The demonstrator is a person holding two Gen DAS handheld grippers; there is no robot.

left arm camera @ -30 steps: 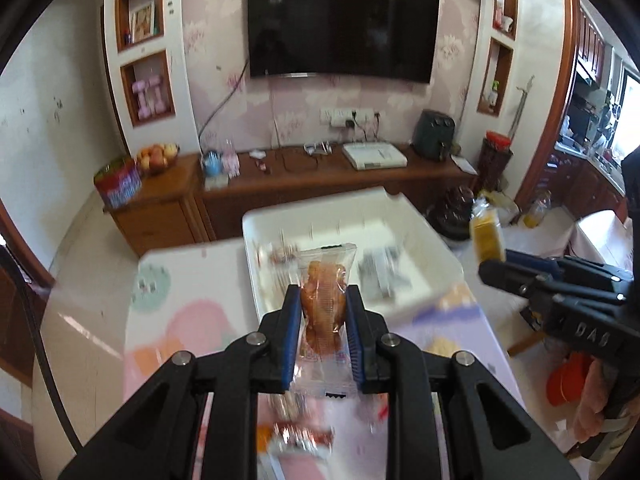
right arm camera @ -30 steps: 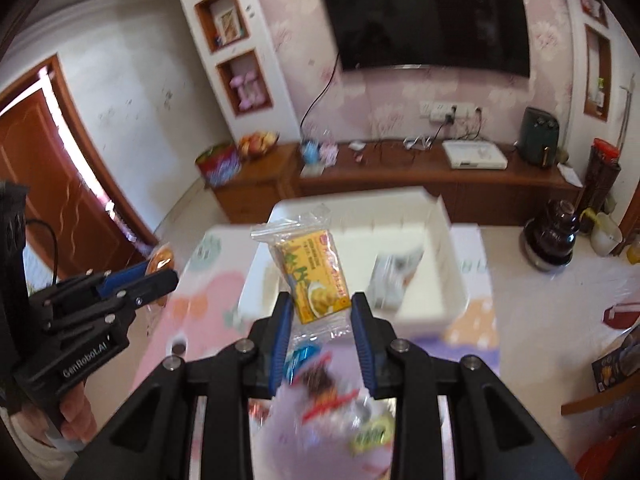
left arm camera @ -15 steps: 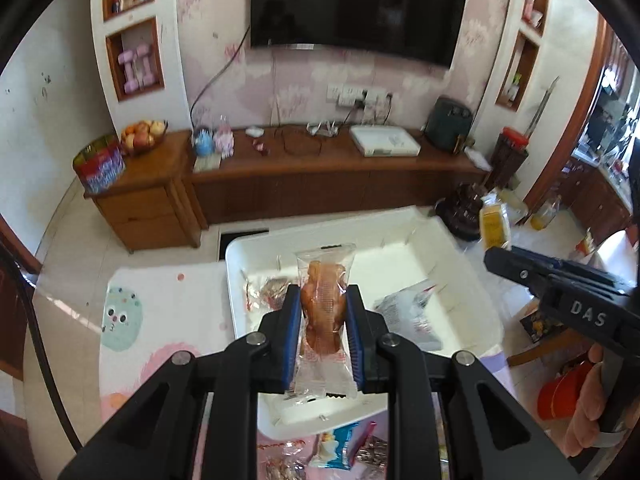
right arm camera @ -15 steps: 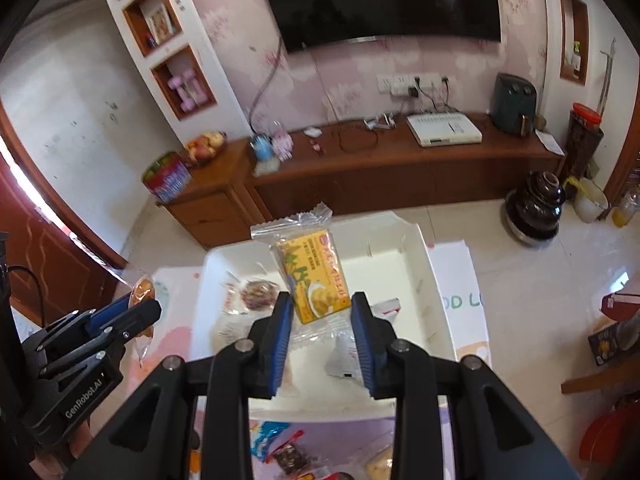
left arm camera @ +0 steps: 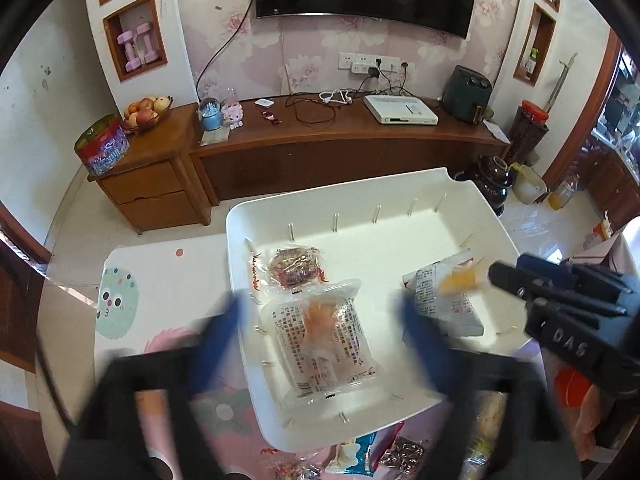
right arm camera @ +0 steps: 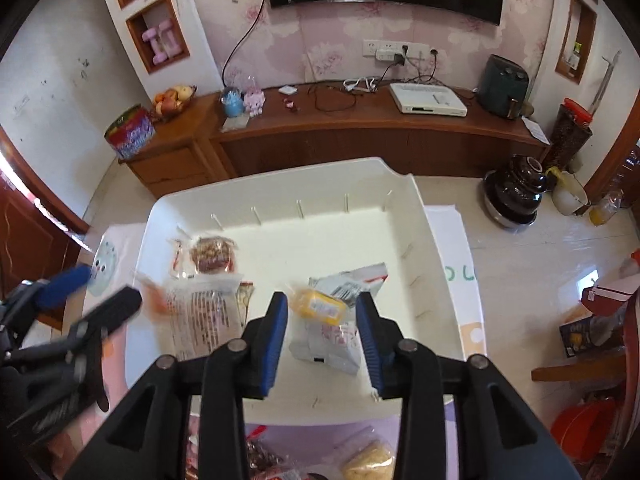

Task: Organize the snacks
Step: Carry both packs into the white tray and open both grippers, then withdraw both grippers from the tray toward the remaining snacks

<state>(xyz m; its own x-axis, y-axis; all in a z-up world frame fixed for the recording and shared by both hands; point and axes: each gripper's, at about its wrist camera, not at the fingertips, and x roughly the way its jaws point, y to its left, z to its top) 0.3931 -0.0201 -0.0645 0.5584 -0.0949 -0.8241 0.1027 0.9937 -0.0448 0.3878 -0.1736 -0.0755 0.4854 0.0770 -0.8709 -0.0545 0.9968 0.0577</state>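
Over white tray (left arm camera: 472, 196): left tool (left arm camera: 320, 320) just sprang wide, orange-snack packet (left arm camera: 324, 336) dropped inside. Right tool (right arm camera: 322, 316) jaws just parting, yellow packet (right arm camera: 320, 306) falling free. Four-ish packets in, more wrapped snacks (right arm camera: 368, 462) left on table.

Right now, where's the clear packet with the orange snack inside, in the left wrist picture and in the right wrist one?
Left wrist: the clear packet with the orange snack lies low and centre, in the near part of the white tray, between the blurred blue fingers.
Right wrist: the same packet is left of centre, near the tray's left wall.
Shared landmark: the round brown wrapped snack just beyond it.
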